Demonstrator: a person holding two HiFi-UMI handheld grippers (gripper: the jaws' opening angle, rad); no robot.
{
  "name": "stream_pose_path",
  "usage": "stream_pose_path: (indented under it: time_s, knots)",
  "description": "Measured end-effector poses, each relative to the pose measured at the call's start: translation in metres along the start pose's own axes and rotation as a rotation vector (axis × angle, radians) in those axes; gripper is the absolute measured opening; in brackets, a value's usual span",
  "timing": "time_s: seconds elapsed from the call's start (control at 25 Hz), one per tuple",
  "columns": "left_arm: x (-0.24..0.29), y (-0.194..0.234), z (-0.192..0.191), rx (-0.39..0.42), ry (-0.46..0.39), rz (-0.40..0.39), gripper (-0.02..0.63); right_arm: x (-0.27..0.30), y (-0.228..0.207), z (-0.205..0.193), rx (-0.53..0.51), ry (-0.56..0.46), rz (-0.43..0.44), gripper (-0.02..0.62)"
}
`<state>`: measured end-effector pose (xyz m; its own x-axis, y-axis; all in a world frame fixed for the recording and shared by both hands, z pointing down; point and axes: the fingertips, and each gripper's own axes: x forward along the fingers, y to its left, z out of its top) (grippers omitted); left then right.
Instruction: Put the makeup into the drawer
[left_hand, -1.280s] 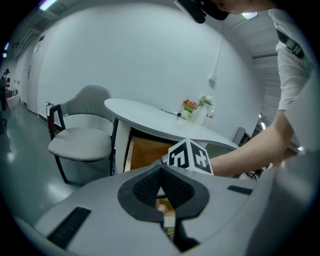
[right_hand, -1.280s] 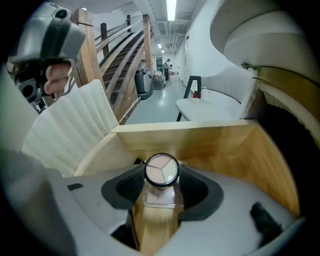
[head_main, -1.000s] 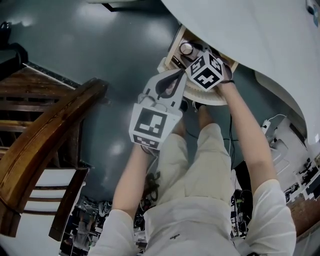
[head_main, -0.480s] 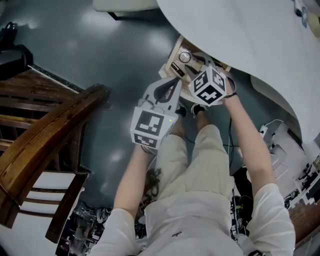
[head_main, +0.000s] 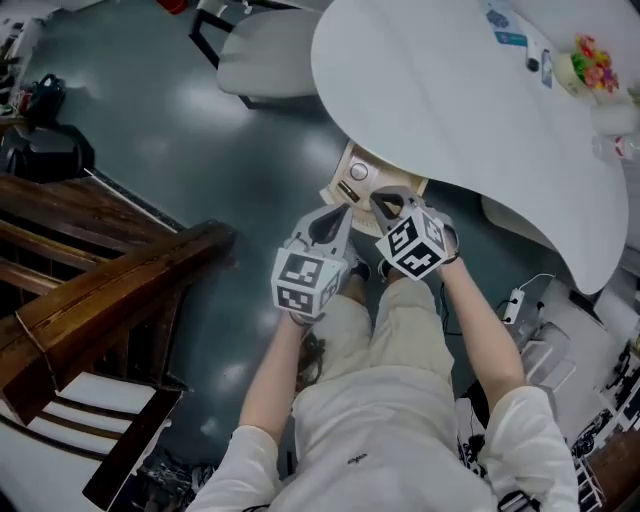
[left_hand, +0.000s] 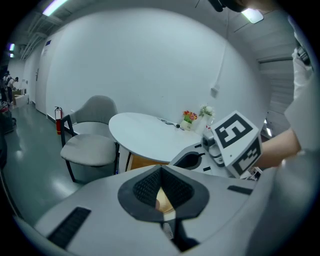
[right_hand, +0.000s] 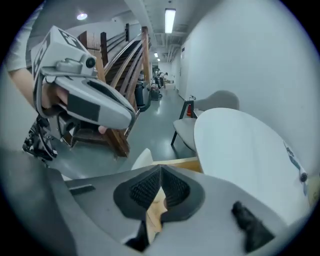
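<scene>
1. You hold both tongs raised, clear of the open drawer (head_main: 338, 170). My judgement: the makeup (head_main: 358, 173) already lies inside it, under the table (head_main: 450, 110) edge.
2. Your left tongs (head_main: 346, 208) are clenched on nothing.
3. Your right tongs (head_main: 377, 194) have just been closing and now sit clenched, also empty.
4. The makeup lies just beyond both tips, untouched.
</scene>
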<state>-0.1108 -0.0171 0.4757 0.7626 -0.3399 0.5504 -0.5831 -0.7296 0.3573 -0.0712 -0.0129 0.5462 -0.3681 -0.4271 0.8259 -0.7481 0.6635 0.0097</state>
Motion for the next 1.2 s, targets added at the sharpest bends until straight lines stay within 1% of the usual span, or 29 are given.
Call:
stream_pose_path:
  time_s: [0.12,0.28,0.44,0.56,0.68,0.84,0.96,1.12,1.2]
  knots:
    - [-0.018,-0.023,0.014,-0.021,0.012,0.0,0.008,-0.046,0.012,0.014,0.072,-0.051,0.001,0.014]
    - [-0.039,-0.047,0.037,-0.016,0.015,-0.011,0.008,-0.105,0.014,0.037,0.158,-0.137,-0.043,0.014]
    - [-0.059,-0.054,0.054,-0.035,-0.007,-0.015,0.008,-0.157,0.012,0.055,0.235,-0.242,-0.087,0.013]
    - [-0.073,-0.05,0.07,-0.036,-0.05,-0.004,0.008,-0.186,0.01,0.063,0.259,-0.309,-0.137,0.012]
    - [-0.084,-0.043,0.083,-0.024,-0.083,0.011,0.008,-0.196,0.015,0.067,0.273,-0.345,-0.152,0.012]
    - [-0.095,-0.041,0.093,-0.013,-0.11,0.029,0.008,-0.199,0.03,0.068,0.283,-0.36,-0.138,0.012]
    - [-0.102,-0.04,0.095,-0.007,-0.116,0.034,0.008,-0.199,0.037,0.068,0.294,-0.369,-0.142,0.012]
    - [-0.111,-0.039,0.097,-0.015,-0.121,0.04,0.008,-0.199,0.04,0.065,0.263,-0.356,-0.168,0.012]
    - [-0.114,-0.038,0.096,-0.021,-0.123,0.045,0.008,-0.2,0.04,0.064,0.267,-0.359,-0.168,0.012]
